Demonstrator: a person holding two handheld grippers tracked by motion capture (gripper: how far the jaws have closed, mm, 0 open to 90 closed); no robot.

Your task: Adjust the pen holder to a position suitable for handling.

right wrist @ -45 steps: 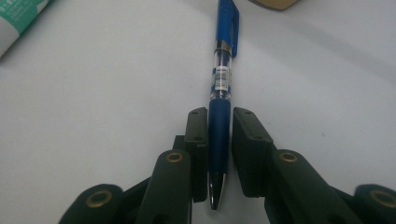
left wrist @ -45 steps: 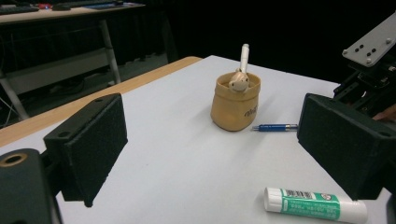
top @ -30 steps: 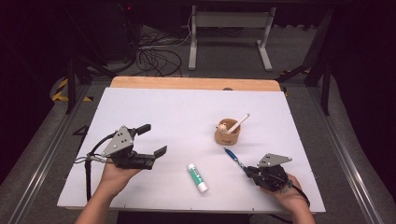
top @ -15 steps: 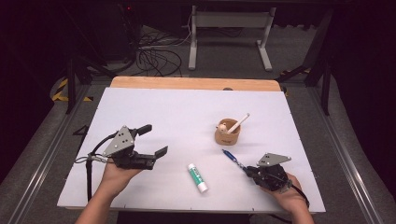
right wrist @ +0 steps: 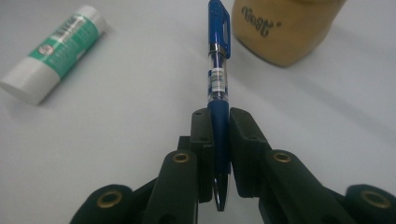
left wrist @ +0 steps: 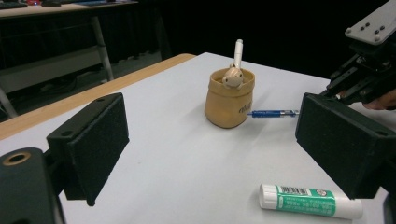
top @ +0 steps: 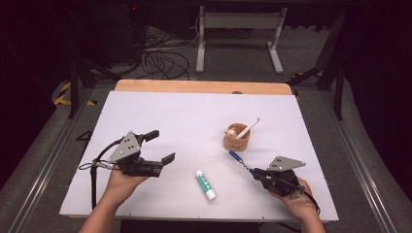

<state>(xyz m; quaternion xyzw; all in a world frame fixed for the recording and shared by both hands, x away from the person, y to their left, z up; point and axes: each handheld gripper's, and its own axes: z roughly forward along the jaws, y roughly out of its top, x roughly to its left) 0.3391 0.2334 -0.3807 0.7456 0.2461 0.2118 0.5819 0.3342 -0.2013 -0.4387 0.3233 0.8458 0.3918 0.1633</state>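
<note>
High view: right gripper (top: 253,172) is sitting near the table's front right, clamping a blue pen (top: 239,158) whose free end is pointing up toward the wooden pen cup (top: 237,138), close to its base. Left gripper (top: 155,147) is idling at front left, jaws spread wide, holding nothing. Glue stick (top: 205,184) is lying between the two hands. Left gripper view: pen is hanging level just beside the cup (left wrist: 229,99), which is already holding a white pen (left wrist: 238,51) and a small figure. Right gripper view: jaws are pinching the pen (right wrist: 218,70) at its grip end, so most of the barrel is sticking out unsupported. Risk, as I'm reading it: that long overhang is inviting the pen to pivot in the pads or nudge the cup (right wrist: 285,28) wall and tip it.
</note>
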